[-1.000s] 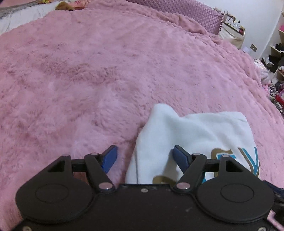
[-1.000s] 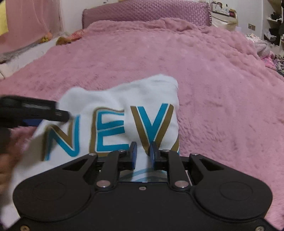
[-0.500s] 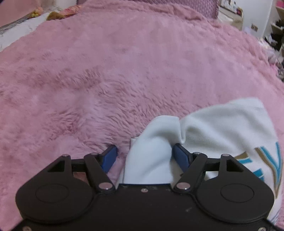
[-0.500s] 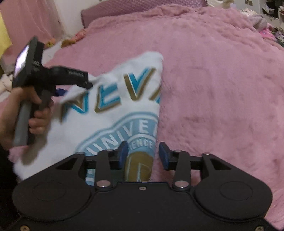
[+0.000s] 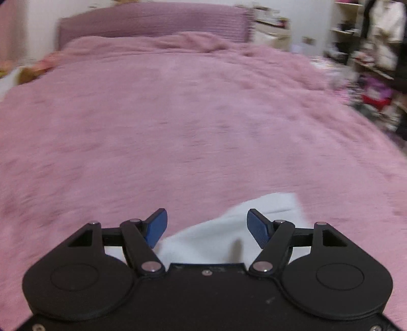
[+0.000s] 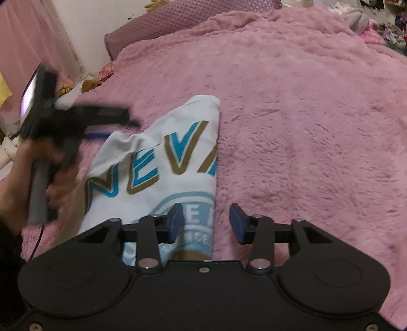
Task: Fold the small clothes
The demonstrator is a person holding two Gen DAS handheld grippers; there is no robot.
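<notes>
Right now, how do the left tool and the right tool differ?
The left tool stands wide open; the right tool is open less, its jaws having just been closing, with the shirt's edge below the gap but not pinched. The left tool sees only a plain white corner of the shirt; the right tool sees its printed front. Both are over the pink blanket, gripping nothing.

Left gripper (image 5: 207, 225) open wide, blue pads (image 5: 258, 228) apart and clear of cloth. White garment (image 5: 230, 230) below and between them, flat on the pink fluffy blanket (image 5: 190, 122) near the bed's near edge — one corner reaching right. Padded mauve headboard (image 5: 152, 24) along the far edge. Cluttered shelves (image 5: 368, 51) beyond the right edge — blurred
</notes>
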